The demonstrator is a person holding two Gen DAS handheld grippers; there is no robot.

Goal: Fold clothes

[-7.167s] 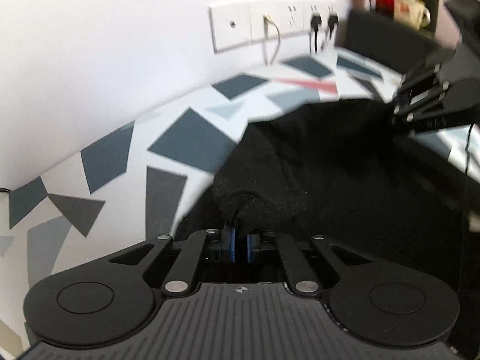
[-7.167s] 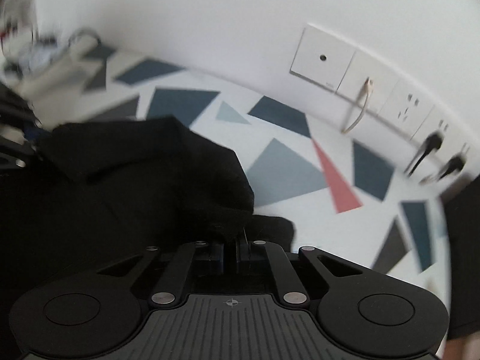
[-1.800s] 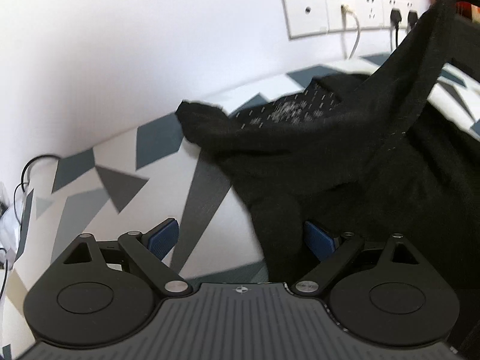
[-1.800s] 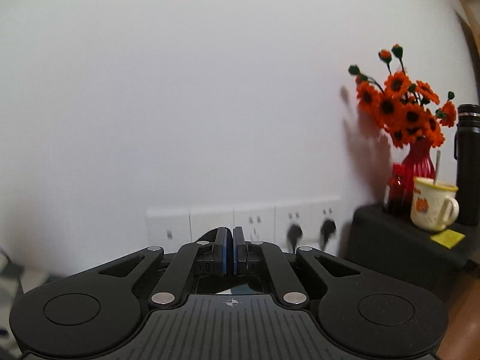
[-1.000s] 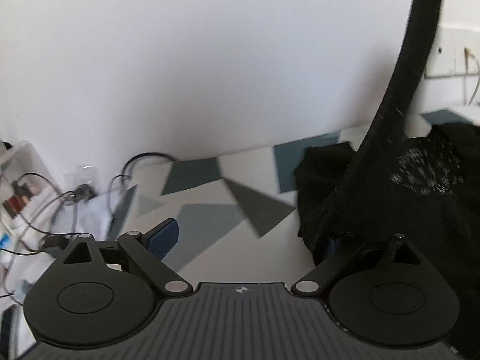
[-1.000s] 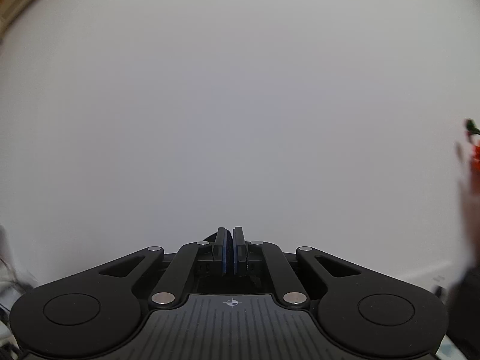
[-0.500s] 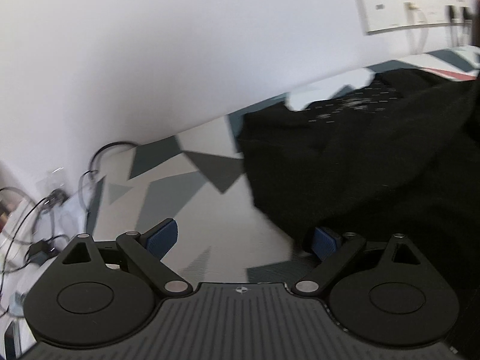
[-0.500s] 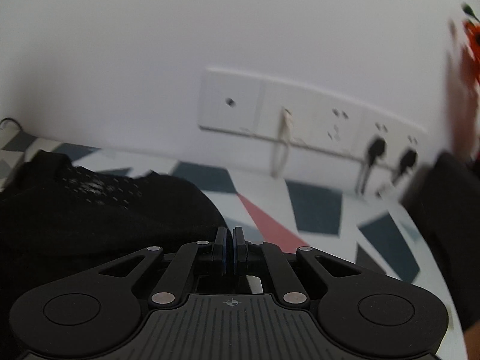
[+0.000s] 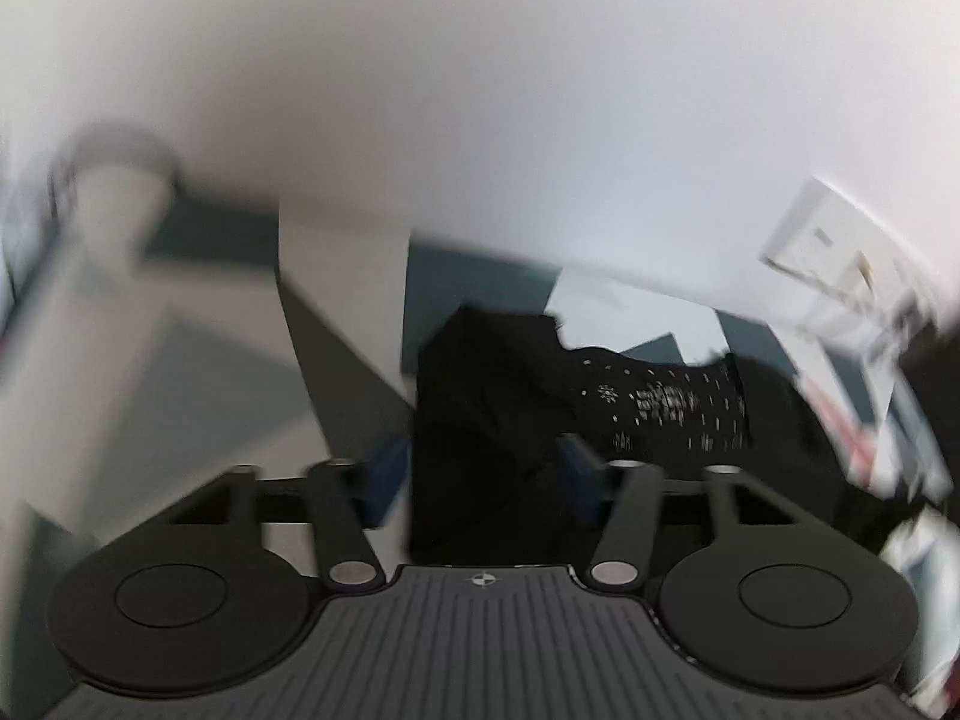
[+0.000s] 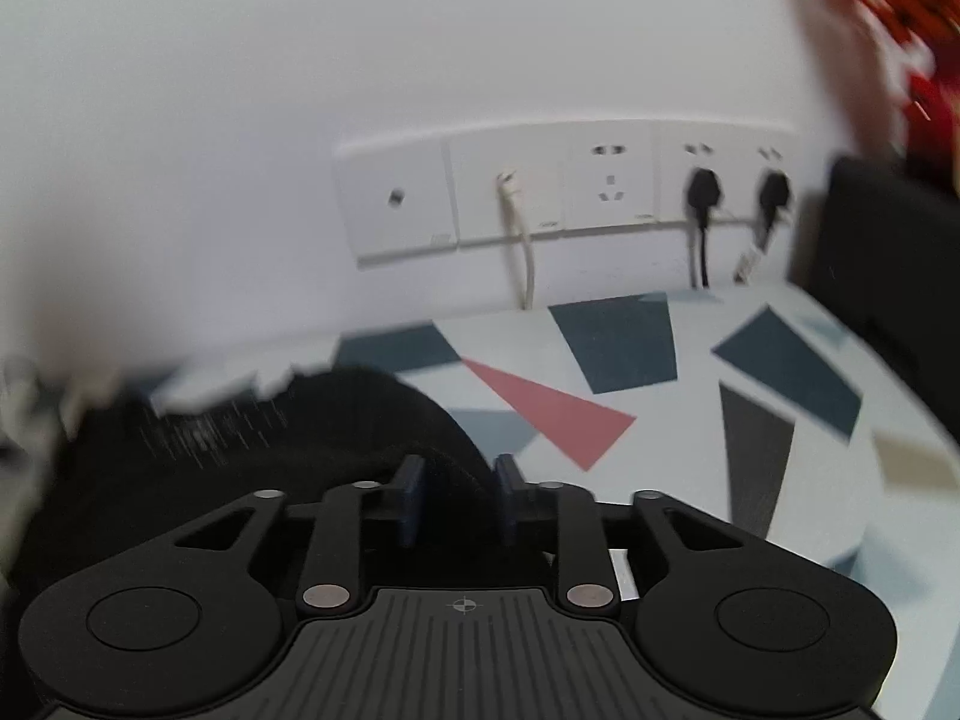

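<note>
A black garment (image 9: 498, 396) with a patch of small white marks (image 9: 666, 402) lies crumpled on the patterned table (image 9: 336, 360). In the blurred left wrist view my left gripper (image 9: 480, 474) is open, its blue pads (image 9: 384, 474) on either side of a fold of the cloth. In the right wrist view the same garment (image 10: 240, 456) fills the lower left. My right gripper (image 10: 459, 498) is open by a narrow gap, with black cloth lying between its pads (image 10: 411, 498). Whether either pad presses the cloth cannot be told.
A row of wall sockets (image 10: 564, 192) with a white cable and two black plugs runs behind the table (image 10: 618, 348). A black box (image 10: 888, 240) and red flowers (image 10: 918, 60) stand at the right. A blurred cable (image 9: 114, 150) loops at the far left.
My right gripper, shut half a second ago, has opened slightly over the cloth. The left jaws have narrowed around a fold of the garment. Both views have swung and are blurred.
</note>
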